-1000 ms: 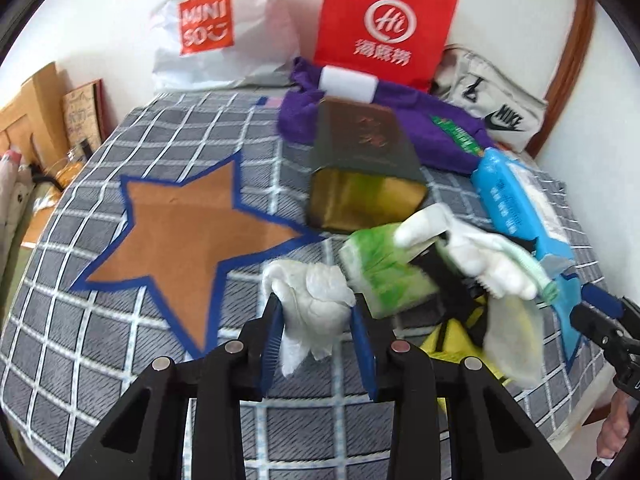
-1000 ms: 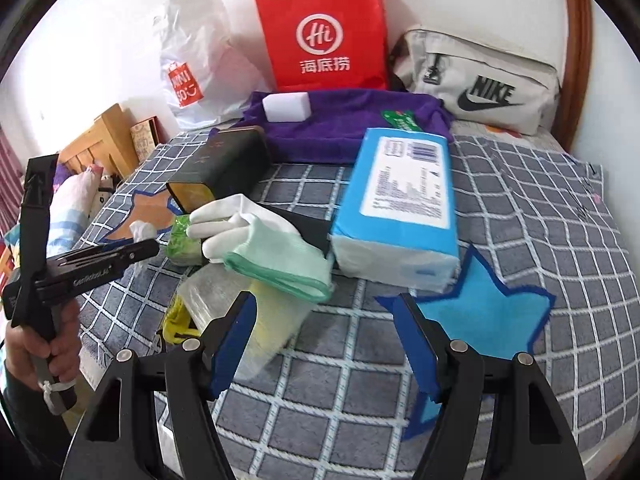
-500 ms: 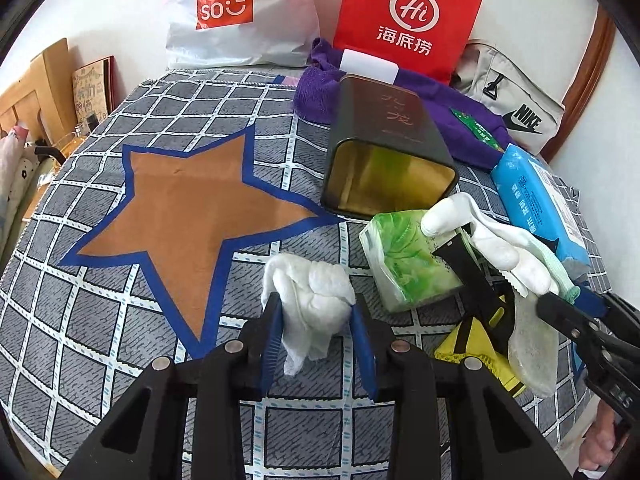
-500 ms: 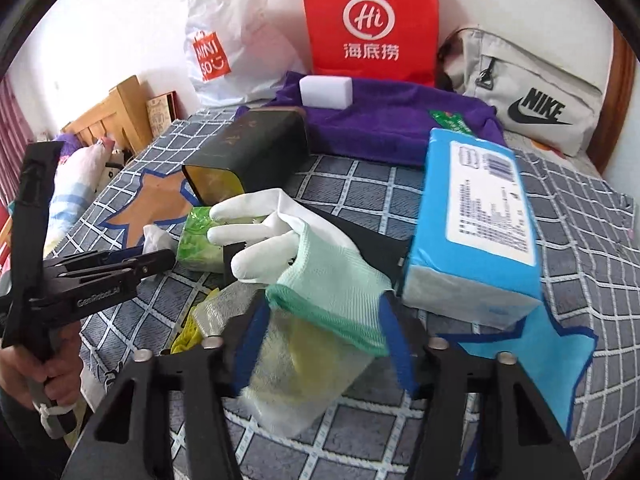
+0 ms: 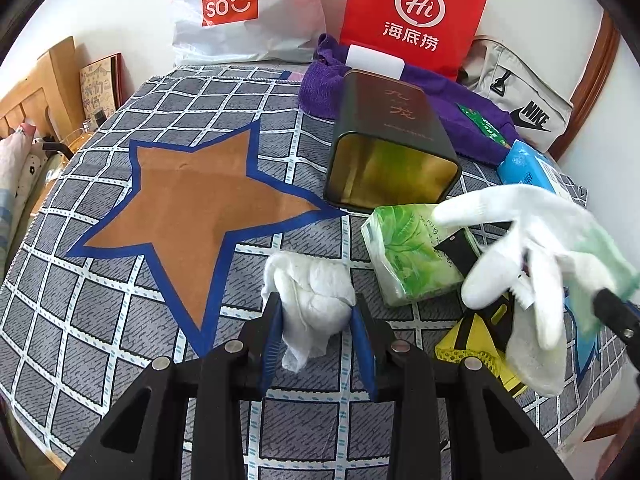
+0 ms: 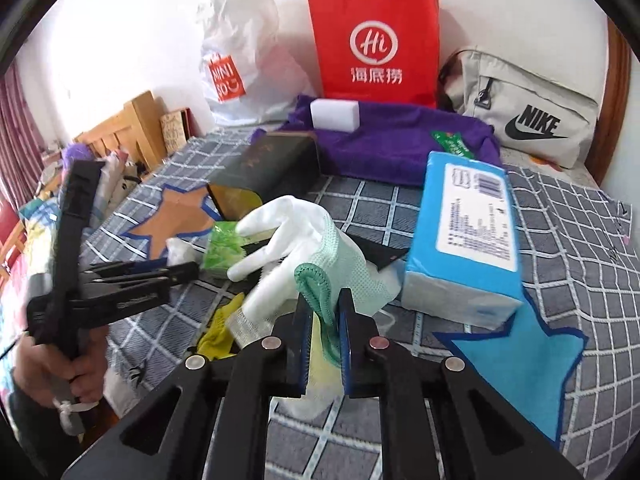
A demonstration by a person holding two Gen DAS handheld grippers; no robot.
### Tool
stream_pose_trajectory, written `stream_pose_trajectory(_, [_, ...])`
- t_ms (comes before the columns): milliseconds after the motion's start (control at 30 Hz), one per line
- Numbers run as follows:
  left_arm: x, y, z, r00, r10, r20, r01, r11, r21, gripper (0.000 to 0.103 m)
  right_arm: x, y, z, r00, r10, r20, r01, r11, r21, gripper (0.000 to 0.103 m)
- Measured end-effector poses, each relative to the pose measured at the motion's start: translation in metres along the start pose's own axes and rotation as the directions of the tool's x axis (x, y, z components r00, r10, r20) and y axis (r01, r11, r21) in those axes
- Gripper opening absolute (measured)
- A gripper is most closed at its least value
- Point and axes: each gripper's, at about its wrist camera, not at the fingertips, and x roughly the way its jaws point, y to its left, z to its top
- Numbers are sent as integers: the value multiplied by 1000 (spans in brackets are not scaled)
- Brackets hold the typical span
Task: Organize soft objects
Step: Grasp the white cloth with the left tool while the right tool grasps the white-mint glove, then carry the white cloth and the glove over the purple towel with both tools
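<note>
Glove (image 6: 316, 240): white knit, pale green cuff, fingers splayed, lifted above clutter at bed's near edge. Right claw (image 6: 324, 320) closing, pads pinching cuff. Left claw (image 5: 316, 320) grips crumpled white cloth (image 5: 310, 292), just above checked bedspread (image 5: 120, 320) beside orange star (image 5: 188, 208). Green tissue pack (image 5: 408, 252) lies between cloth and glove. Open tin (image 5: 392, 152) on its side behind. Blue tissue pack (image 6: 472, 232) right of glove, near blue star (image 6: 520, 360). Purple towel (image 6: 400, 136), red bag (image 6: 376, 44), white bag (image 6: 240, 52), grey Nike bag (image 6: 528, 108) along white wall.
</note>
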Motion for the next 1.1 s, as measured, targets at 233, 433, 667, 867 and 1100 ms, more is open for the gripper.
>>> stream_pose_trajectory(233, [-4, 2, -4, 1000, 14, -15, -14, 1000, -23, 31, -44, -21, -5, 998, 15, 65, -20, 997, 69, 12])
stream_pose_trajectory(433, [-10, 3, -12, 999, 36, -22, -36, 999, -22, 31, -77, -31, -26, 997, -2, 72, -2, 999, 55, 12])
stream_pose_trajectory(667, [-14, 4, -15, 999, 26, -19, -26, 999, -29, 31, -85, -72, -60, 998, -56, -14, 57, 991, 119, 13])
stream_pose_trajectory(867, [-13, 1, -17, 999, 28, -25, -28, 999, -17, 31, -56, -84, -74, 995, -82, -62, 89, 989, 119, 47])
stream_pose_trajectory(1100, [-11, 6, -12, 999, 5, -34, -6, 1000, -29, 31, -27, -87, -65, 995, -84, -58, 91, 987, 133, 67])
